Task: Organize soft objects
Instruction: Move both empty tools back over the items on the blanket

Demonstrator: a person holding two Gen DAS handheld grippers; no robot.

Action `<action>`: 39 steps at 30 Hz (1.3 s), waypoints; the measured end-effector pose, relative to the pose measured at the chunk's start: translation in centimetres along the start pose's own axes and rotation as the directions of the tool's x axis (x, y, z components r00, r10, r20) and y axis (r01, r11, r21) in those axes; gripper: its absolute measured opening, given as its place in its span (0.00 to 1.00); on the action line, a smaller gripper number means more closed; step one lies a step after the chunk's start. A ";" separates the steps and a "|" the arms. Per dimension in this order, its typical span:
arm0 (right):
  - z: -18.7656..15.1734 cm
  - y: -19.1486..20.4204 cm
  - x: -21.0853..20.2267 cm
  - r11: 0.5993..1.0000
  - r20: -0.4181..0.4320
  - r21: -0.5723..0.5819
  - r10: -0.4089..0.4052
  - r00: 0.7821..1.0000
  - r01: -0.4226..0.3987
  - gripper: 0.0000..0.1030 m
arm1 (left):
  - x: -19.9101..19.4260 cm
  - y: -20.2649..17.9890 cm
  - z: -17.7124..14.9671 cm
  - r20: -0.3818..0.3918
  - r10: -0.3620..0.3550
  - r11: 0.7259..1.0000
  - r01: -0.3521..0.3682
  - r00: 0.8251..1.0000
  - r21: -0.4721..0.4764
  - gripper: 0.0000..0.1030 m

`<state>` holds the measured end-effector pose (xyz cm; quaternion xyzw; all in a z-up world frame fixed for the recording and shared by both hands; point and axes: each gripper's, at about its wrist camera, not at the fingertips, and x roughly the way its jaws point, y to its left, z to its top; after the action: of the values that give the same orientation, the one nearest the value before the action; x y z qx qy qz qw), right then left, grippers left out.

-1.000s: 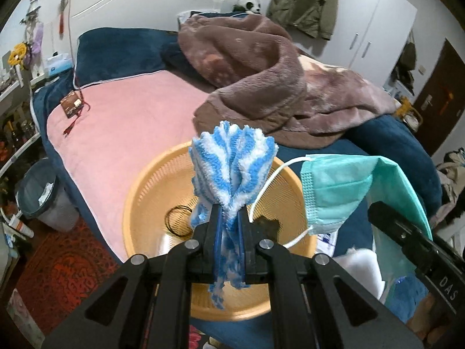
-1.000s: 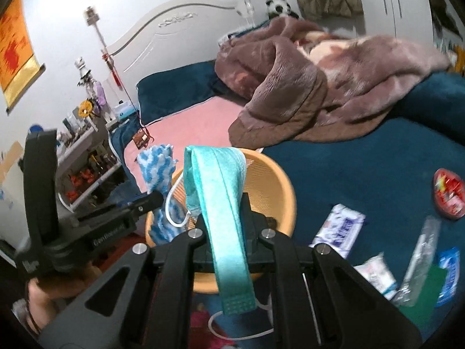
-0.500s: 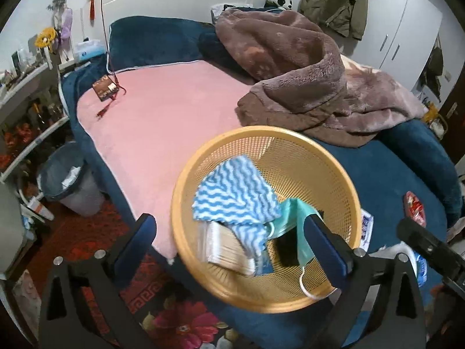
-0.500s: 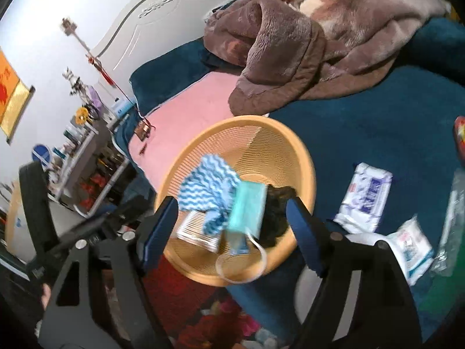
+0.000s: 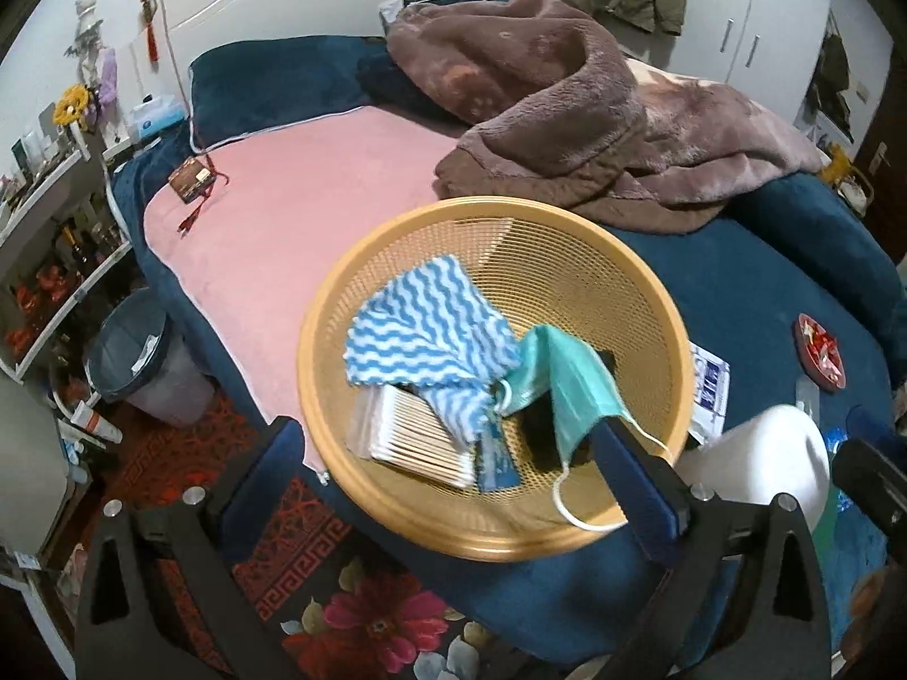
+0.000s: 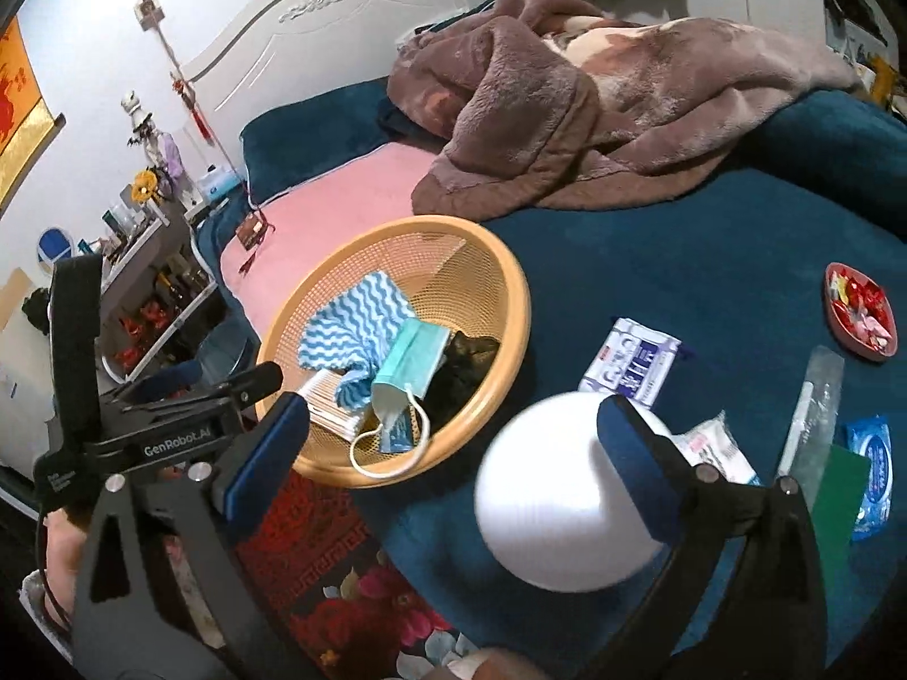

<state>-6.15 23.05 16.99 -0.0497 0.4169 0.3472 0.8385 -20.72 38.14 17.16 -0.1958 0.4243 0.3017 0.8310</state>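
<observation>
Left tongs (image 5: 453, 464) tilt downward (jaws wide, empty) over the basket (image 5: 363, 283); right tongs (image 6: 453, 430) are opening.

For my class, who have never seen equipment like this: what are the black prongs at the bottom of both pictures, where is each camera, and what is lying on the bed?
No robot here: a person holds a two-fingered grabber in each hand, each carrying a forward-looking camera. The prongs are the left gripper and right gripper. The right jaws are just finishing opening; both grip nothing. On the blue bed sits an orange basket holding a blue-and-white cloth, a green face mask and a cotton swab pack. Beside it lie a white round object, tissue packets and a brown blanket.
</observation>
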 end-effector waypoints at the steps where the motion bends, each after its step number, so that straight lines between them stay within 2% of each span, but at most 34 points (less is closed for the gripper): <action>1: -0.1 -0.4 -0.4 1.000 0.007 0.008 0.002 1.000 -0.002 0.99 | -0.2 -0.5 -0.1 0.002 -0.001 1.000 0.001 1.000 0.010 0.99; 9: -1.4 -3.3 -3.2 0.998 0.044 0.065 -0.011 0.999 0.008 0.99 | -1.8 -5.2 -1.2 0.014 -0.040 0.995 0.038 0.999 0.096 0.99; 18: -3.9 -8.2 -5.8 0.987 0.060 0.149 -0.061 0.996 0.052 1.00 | -3.3 -12.1 -2.9 0.022 -0.106 0.975 0.099 0.994 0.200 0.99; 28: -6.8 -13.6 -9.5 0.967 0.087 0.243 -0.106 0.991 0.082 1.00 | -5.0 -19.2 -4.9 0.016 -0.166 0.939 0.153 0.986 0.309 0.99; 39: -9.5 -19.2 -11.9 0.936 0.091 0.335 -0.147 0.985 0.109 1.00 | -5.1 -26.5 -6.6 -0.021 -0.190 0.892 0.181 0.982 0.415 0.99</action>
<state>-5.38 -1.41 15.59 0.0840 0.4160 0.2196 0.8784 -9.21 12.96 19.53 -0.0515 0.4494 0.1260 0.8829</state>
